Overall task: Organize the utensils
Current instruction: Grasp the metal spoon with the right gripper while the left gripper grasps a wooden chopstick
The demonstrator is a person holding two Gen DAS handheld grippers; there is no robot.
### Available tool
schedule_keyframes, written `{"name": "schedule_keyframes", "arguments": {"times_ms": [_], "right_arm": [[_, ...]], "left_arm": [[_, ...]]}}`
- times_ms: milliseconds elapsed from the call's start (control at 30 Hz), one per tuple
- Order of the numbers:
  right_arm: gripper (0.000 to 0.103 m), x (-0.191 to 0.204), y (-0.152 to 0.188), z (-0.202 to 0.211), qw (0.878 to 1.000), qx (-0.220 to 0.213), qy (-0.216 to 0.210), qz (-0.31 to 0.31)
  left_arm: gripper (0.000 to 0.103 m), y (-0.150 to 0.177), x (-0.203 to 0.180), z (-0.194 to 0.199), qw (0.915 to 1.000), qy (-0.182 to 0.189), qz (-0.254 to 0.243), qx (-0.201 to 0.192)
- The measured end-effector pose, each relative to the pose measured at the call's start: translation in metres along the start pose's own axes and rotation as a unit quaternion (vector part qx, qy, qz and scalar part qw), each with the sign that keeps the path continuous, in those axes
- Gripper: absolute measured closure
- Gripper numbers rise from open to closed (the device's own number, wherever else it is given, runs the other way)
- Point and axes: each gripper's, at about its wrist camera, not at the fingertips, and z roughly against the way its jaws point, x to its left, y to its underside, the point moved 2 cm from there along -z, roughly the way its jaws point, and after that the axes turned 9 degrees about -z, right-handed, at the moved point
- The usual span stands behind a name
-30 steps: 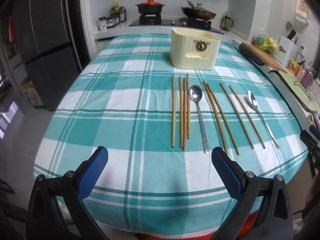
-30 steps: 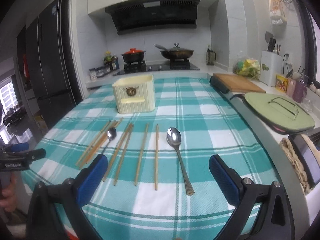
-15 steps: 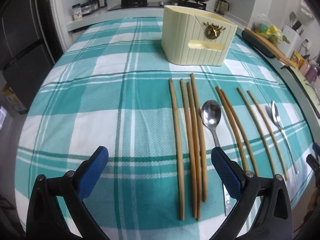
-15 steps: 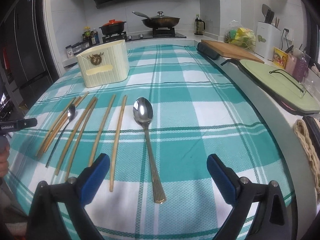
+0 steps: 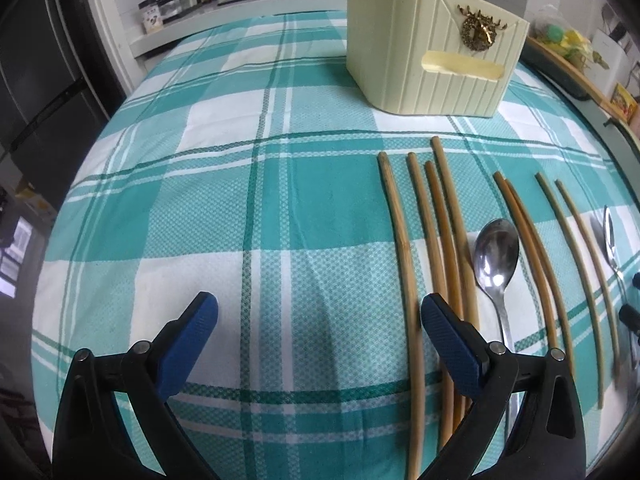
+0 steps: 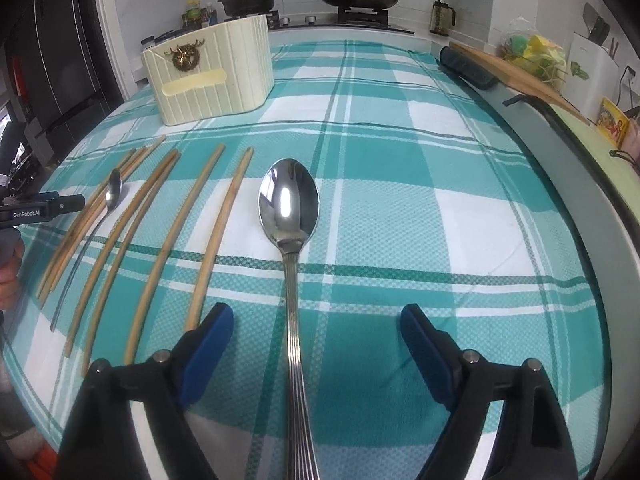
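Between the right tool's (image 6: 316,336) wide, just-closing fingers lies the large spoon (image 6: 289,200), untouched: rigid polished steel, likely slippery, best pinched across its ridged handle. At 9 o'clock lie light, stiff chopsticks (image 6: 218,232); at 11 o'clock the cream holder (image 6: 212,76). Left tool (image 5: 318,328) gapes, empty, over the checked desk (image 5: 240,200).

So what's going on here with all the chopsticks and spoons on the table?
A person holding a gripper in each hand is about to sort utensils laid on the checked tablecloth. The right gripper is open around the large spoon's handle, its jaws having just been closing, nothing gripped. The left gripper, open, is by the leftmost chopsticks. The cream holder stands behind.
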Motion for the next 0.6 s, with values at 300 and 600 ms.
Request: {"name": "schedule_keyframes", "arguments": {"times_ms": [300,600], "right_arm": [[0.015,0.007,-0.014,-0.018,0.999,0.014,-0.001,0.041],[0.016,0.013,-0.050,-0.045,0.999,0.011,-0.010,0.050]], "left_arm": [[0.009,-0.024,-0.003,-0.016,0.9986,0.035,-0.026,0.031],[0.040,-0.064,-0.011,-0.031,0.9965,0.055,-0.043,0.045]]}}
